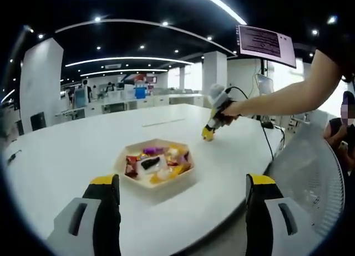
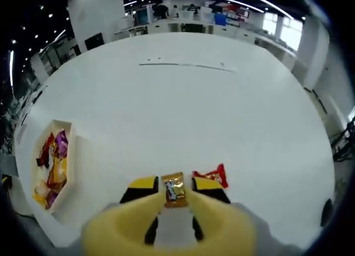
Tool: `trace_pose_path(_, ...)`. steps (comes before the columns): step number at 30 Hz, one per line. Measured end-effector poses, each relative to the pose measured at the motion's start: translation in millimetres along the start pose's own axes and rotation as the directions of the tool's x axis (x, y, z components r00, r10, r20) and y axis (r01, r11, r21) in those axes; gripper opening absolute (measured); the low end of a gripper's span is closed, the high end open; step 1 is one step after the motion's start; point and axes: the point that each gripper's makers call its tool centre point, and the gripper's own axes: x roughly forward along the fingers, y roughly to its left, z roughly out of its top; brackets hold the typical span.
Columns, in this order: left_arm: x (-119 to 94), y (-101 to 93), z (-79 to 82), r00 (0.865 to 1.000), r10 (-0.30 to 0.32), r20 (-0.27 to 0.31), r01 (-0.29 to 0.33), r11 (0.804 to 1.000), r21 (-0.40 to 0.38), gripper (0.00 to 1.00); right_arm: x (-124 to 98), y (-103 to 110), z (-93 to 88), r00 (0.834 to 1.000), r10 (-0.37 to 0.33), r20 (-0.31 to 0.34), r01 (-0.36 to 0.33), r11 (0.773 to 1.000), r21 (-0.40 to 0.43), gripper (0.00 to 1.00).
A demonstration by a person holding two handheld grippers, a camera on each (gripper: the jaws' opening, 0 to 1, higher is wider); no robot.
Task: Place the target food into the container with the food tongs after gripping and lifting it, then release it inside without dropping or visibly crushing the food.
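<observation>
Right gripper [image 2: 175, 189] straddles the gold-wrapped candy [image 2: 174, 189] on the table; close gently, then carry to the tray.

Your right jaws sit either side of the gold candy on the white table [image 2: 211, 106], wrapper between the yellow tips; can't tell if they're pinching yet or just bracketing it. A red-wrapped candy [image 2: 212, 175] lies just beside the right jaw, so keep it out of the bite. Squeeze only until the wrapper holds, no flattening, then lift straight up before you travel. The tray [image 2: 65, 156] of mixed sweets sits well off toward the left of the right gripper view; come in above its rim, lower inside, then let go. Left gripper [image 1: 183, 203] hangs with jaws wide apart and nothing in them, short of the tray [image 1: 158, 184]; keep it clear. In the left gripper view you see your other hand [image 1: 233, 109] and the right gripper [image 1: 209, 133] down on the table beyond the tray.
</observation>
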Motion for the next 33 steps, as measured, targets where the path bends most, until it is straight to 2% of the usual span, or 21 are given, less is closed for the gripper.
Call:
trace_pose_path(7,0,0.2,-0.6,1.0,-0.001,-0.002,0.001,1.0,-0.001,0.91,-1,3,2.4,1.0,0.004,0.004,-0.004,1.0,-0.021,0.2)
trace_pose_path(13,0,-0.3,-0.5,1.0,-0.002,-0.002,0.002,1.0,-0.001,0.91,-11,6,12.0,1.0,0.012,0.018,-0.012,1.0,-0.027,0.21)
trace_pose_path(24,0,-0.8,-0.3,1.0,-0.006,0.001,0.006,1.0,-0.007,0.89,-59,28,52.2,0.992,0.036,0.122,-0.029,0.998,-0.052,0.21)
trace_pose_path(33,-1,-1.0,1.7,1.0,-0.009,0.013,0.009,1.0,-0.003,0.9,-73,51,59.5,0.986,0.06,0.155,-0.05,0.996,-0.067,0.22)
